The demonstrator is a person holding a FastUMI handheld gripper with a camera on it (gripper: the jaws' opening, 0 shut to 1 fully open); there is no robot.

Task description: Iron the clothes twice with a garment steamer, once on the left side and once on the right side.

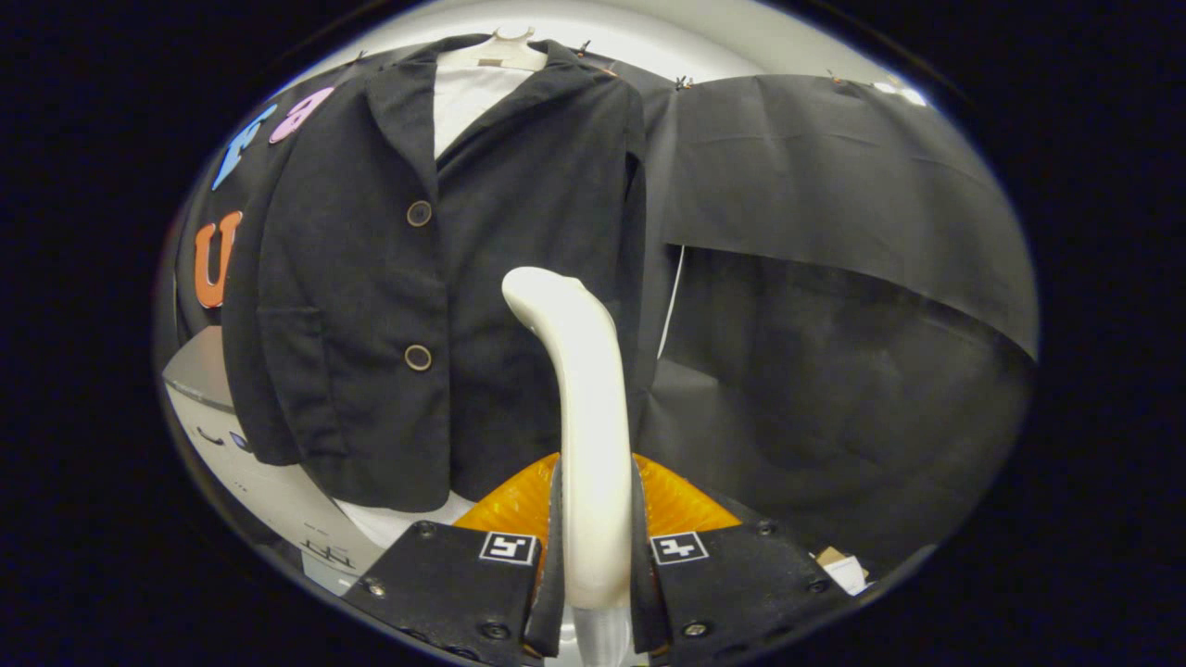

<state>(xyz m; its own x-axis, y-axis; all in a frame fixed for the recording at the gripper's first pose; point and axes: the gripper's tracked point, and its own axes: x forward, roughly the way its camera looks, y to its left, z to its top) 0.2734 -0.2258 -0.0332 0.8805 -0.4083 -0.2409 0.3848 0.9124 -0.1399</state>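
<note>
A black jacket (371, 306) is seen hung on a white hanger (505, 51) at the far left, against the booth wall. The cream steamer handle (584, 435) is clamped upright between both fingers of the gripper (595, 556), its curved head lying just before the jacket's right front panel.

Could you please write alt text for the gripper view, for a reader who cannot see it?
The tongs are shut on a white garment steamer, its curved head rising just ahead of a black jacket. The jacket hangs on a white hanger, with two round buttons down its front. Behind it hangs black cloth.
</note>
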